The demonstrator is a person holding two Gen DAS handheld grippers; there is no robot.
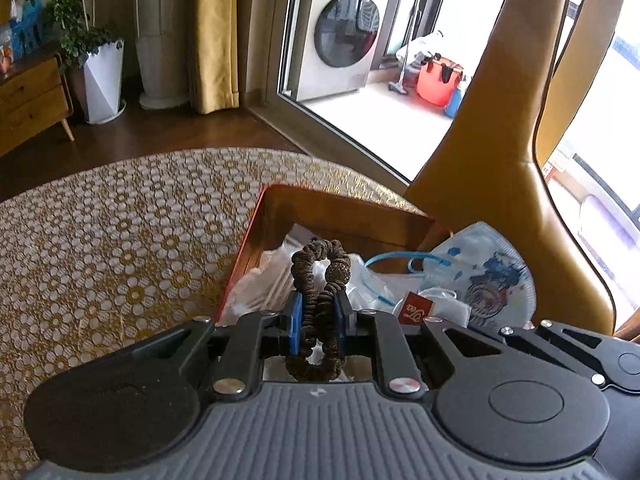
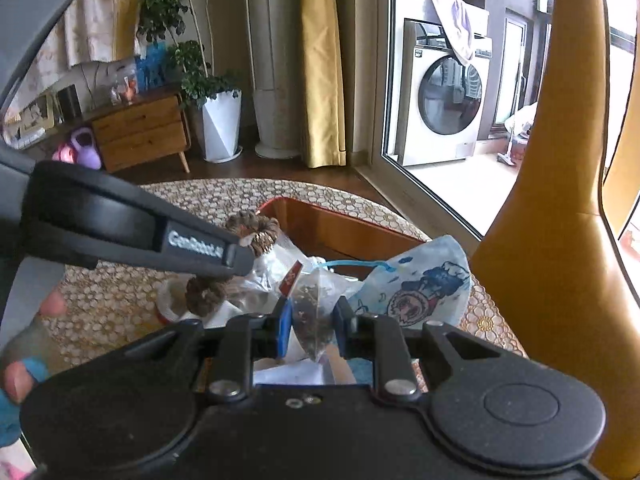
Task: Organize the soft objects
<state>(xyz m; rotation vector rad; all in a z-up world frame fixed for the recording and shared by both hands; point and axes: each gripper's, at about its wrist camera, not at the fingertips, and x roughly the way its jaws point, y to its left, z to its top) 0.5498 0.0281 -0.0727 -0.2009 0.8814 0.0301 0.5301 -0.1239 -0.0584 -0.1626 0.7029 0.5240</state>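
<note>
My left gripper (image 1: 318, 322) is shut on a brown hair scrunchie (image 1: 320, 264) and holds it over the wooden box (image 1: 340, 208). In the right wrist view the left gripper (image 2: 240, 256) comes in from the left with the scrunchie (image 2: 208, 292) hanging from it. My right gripper (image 2: 314, 320) is shut on a clear pyramid tea bag (image 2: 312, 312) with a red tag (image 2: 290, 276), just in front of the box (image 2: 340, 232). A blue printed face mask (image 1: 492, 276) leans on the box's right side; it also shows in the right wrist view (image 2: 416, 284). White plastic bags (image 1: 260, 284) lie inside the box.
The box stands on a round table with a gold lace cloth (image 1: 100, 240). A mustard chair back (image 1: 500, 120) rises at the right. A red tea tag (image 1: 416, 308) lies by the mask. Beyond are a plant pot (image 1: 102, 80), a curtain and a washing machine (image 1: 344, 36).
</note>
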